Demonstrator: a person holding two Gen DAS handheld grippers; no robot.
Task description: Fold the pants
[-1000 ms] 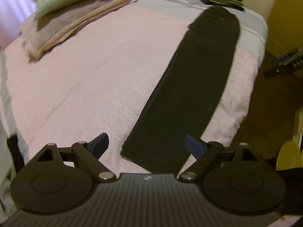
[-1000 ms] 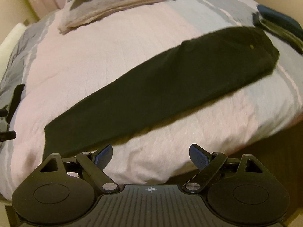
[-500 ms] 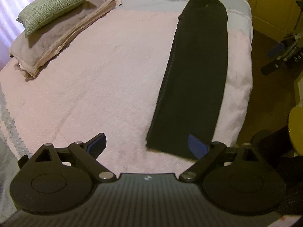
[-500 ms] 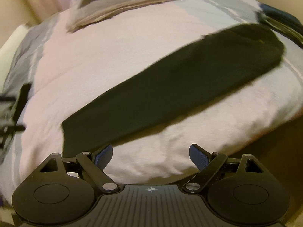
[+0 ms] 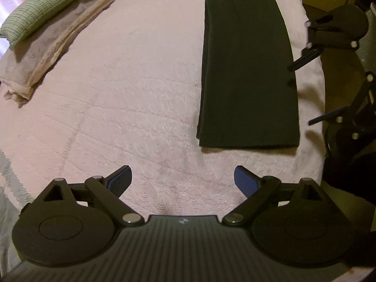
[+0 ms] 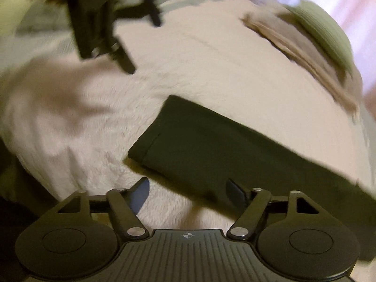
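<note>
Here, the dark pants point(image 5: 246, 70) are seen laid flat on the pink bedspread point(image 5: 129, 94), folded lengthwise into one long, narrow strip with a straight hemmed end; the cloth looks matte and smooth, while the bedspread shows a faint quilted, swirled texture. The left gripper point(image 5: 182, 179) is held with its blue-padded fingers wide apart and nothing between them, above bare bedspread just short of the hem. The right gripper point(image 6: 188, 190) is likewise spread wide and empty, its right finger over the near edge of the pants point(image 6: 223, 155), though contact cannot be told because of motion blur. Compared with half a second ago, the hem has come to lie farther from the left gripper's fingers in the left wrist view, and the right wrist view has swung from the long side of the strip round to its hem end. The right gripper point(image 5: 329, 37) is now seen much closer in the left wrist view, beside the strip's right edge. At the far corner, a green checked pillow point(image 5: 40, 7) is stacked on a folded beige blanket point(image 5: 54, 40). The left gripper point(image 6: 110, 23) is caught, blurred, in the right wrist view.
</note>
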